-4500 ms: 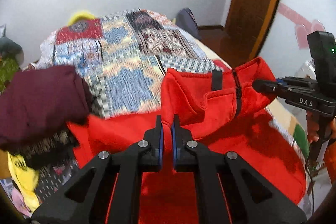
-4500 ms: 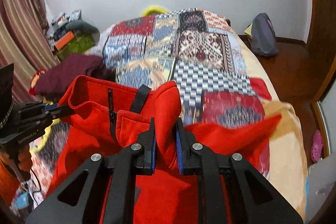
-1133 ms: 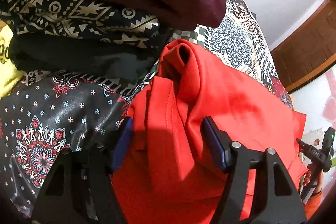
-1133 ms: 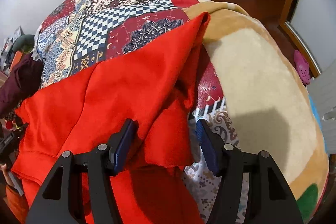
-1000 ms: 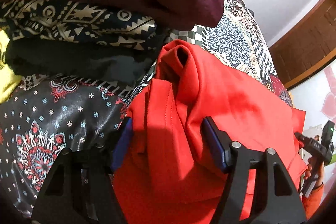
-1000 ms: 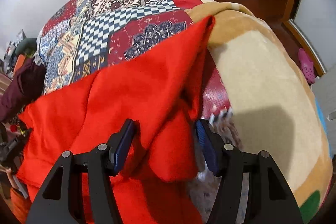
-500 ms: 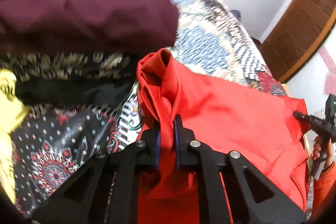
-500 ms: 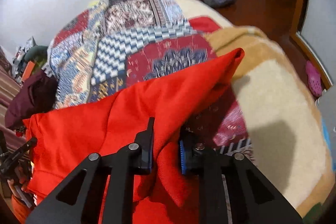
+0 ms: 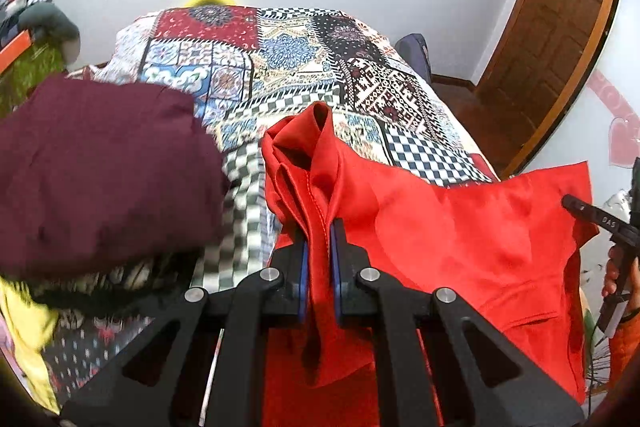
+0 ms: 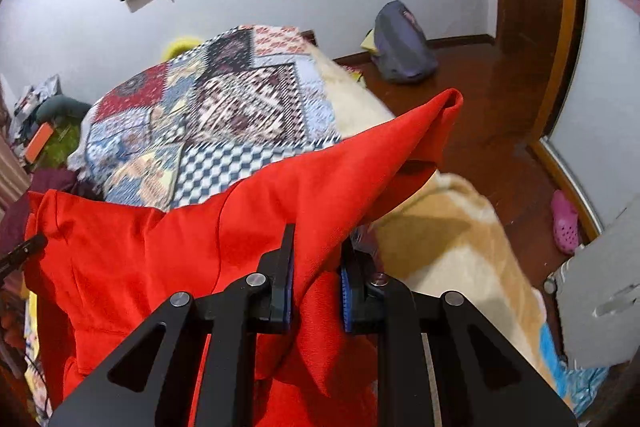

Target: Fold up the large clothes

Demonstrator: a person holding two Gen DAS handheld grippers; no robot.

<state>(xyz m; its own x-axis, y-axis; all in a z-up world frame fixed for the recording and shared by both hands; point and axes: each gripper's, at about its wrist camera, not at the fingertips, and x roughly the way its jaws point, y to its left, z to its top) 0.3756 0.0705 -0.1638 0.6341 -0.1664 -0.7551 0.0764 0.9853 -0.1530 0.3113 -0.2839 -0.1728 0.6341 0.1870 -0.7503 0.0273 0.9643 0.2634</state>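
The big bright-red fleece garment [image 9: 460, 235] hangs stretched between the two tools above the patchwork-quilted bed [image 9: 280, 67], one bunched edge pinched at each end and the middle sagging toward the quilt. The left hand-held gripper [image 9: 319, 267] has just been closing and is clamped on a gathered, stitched hem; the right hand-held gripper [image 10: 316, 279] has likewise just been closing and is clamped on a thick fold near a pointed corner [image 10: 448, 107] that juts free beyond it.

The step in hand looks like raising the near edge to carry it over for a fold. To do it well, keep both grips level with each other so the span stays taut and the crease falls straight. Lift enough that the slack clears the quilt, then lay the edge down square on the far part. Steer the left end clear of the folded maroon garment [image 9: 100, 171] on the stack just beside it, and watch that the loose corner does not tuck under
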